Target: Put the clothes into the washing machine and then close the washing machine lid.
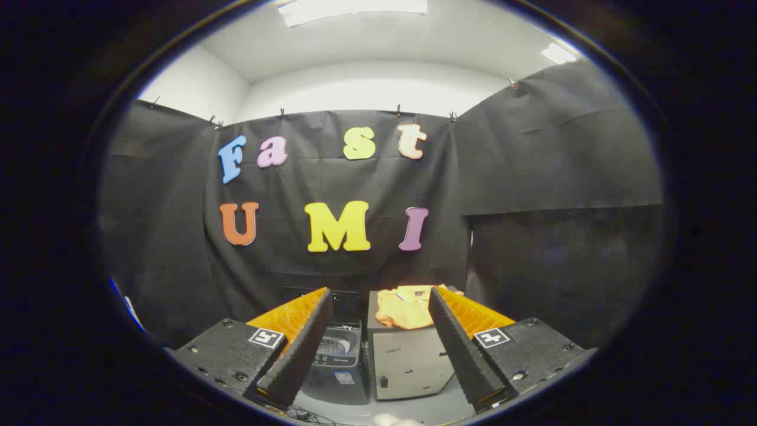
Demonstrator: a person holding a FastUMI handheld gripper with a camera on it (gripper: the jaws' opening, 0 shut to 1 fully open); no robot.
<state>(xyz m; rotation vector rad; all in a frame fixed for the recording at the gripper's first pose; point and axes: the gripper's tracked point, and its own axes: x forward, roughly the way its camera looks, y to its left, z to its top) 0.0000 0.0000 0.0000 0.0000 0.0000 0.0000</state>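
A small grey top-loading washing machine stands on the floor below and beyond my fingers, its drum opening showing just past the left finger. Its lid cannot be made out. Right beside it is a pale cabinet, and a yellow-orange garment lies crumpled on the cabinet's top, close to the inner side of the right finger. My gripper hangs well above and short of both, open wide, with nothing between its fingers.
Black cloth walls close the booth behind and on both sides of the machine and cabinet. Pale floor shows in front of them, with some thin cables lying on it near the washing machine.
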